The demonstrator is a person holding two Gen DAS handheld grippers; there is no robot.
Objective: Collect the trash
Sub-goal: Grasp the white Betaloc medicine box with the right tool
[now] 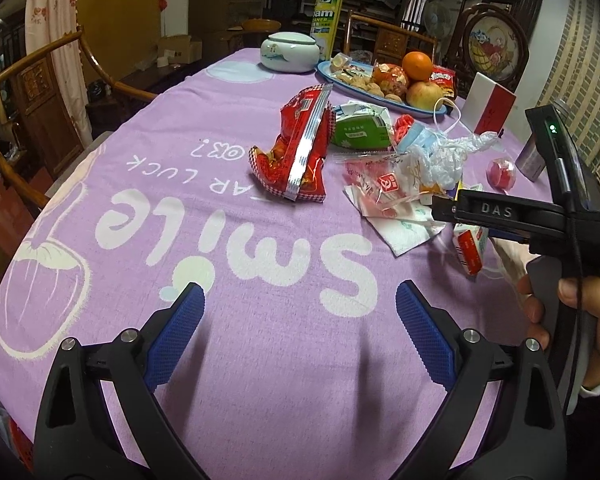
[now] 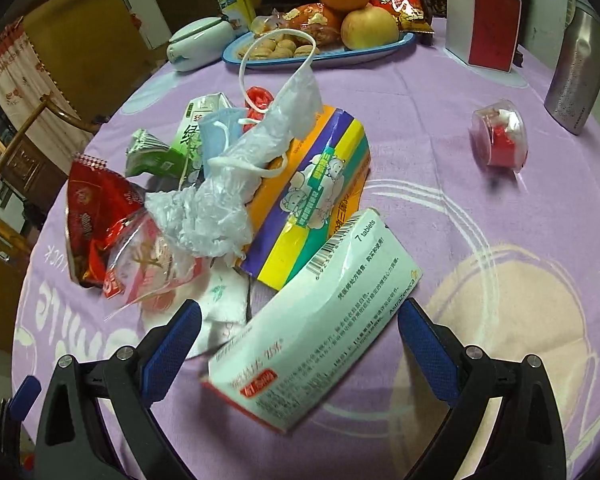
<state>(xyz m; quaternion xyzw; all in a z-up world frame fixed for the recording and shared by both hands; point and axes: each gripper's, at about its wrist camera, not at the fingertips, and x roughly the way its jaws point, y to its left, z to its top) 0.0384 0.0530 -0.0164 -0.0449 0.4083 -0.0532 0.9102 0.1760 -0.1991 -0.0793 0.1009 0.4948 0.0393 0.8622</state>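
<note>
Below, your left claw (image 1: 298, 312) hangs released over bare lilac cloth on the worktop (image 1: 228, 344), its blue pads wide apart and grasping nothing. Your right claw (image 2: 300, 330) is likewise spread; a white medicine box (image 2: 320, 320) lies tilted between its pads, but neither pad visibly touches it, and the box's near corner is blurred. In the left wrist view the right claw's tool body crosses the frame edge and covers most of that box, your right hand (image 1: 588, 312) being cut off by the border.

The trash sits in one heap near the worktop's middle. A crumpled clear plastic bag (image 2: 224, 196) drapes over a striped carton (image 2: 316, 196), hiding the carton's far end. Beneath and behind the bag lie a blue face mask (image 2: 218, 140) with a white ear loop, a green wrapper (image 2: 160, 156) and a small red item too covered to identify. A red snack packet (image 2: 96, 216) lies at the heap's left, partly under a transparent printed sachet (image 2: 148, 264); a white tissue (image 2: 224, 304) shows between sachet and medicine box.

Well apart to the right rests a small clear cup (image 2: 500, 140) with red contents, its outline smeared. A fruit tray (image 2: 340, 54) stands beyond the heap, and a metal flask (image 2: 576, 76) is cropped at the right edge.
</note>
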